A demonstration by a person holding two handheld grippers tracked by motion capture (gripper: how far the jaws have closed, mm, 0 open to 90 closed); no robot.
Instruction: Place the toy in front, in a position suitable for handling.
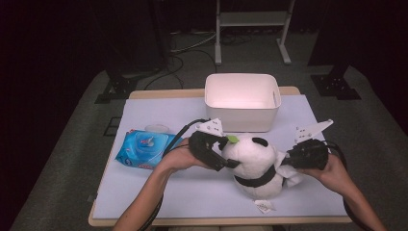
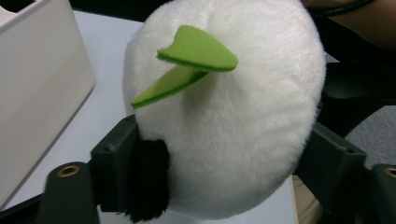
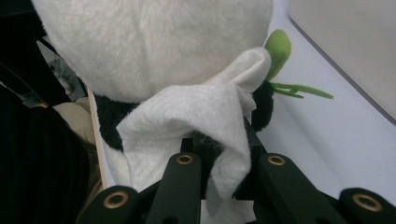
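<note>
A white and black panda plush [image 1: 255, 163] with a green leaf [image 1: 233, 139] on its head sits on the table near the front edge. My left gripper [image 1: 230, 156] comes in from the left, and its jaws press on both sides of the plush's head [image 2: 243, 130], one on a black ear. The leaf [image 2: 196, 60] stands up between them. My right gripper [image 1: 287, 161] is at the plush's right side, shut on a crumpled white wipe [image 3: 196, 116]. The wipe lies against the plush's body [image 3: 154, 42], and its lower end [image 1: 288, 175] hangs below the gripper.
A white plastic bin [image 1: 242, 101] stands just behind the plush at the back middle. A blue pack of wet wipes [image 1: 142, 147] lies at the left. A small white tag [image 1: 263, 206] lies by the front edge. The table [image 1: 192, 192] has a pale lavender top.
</note>
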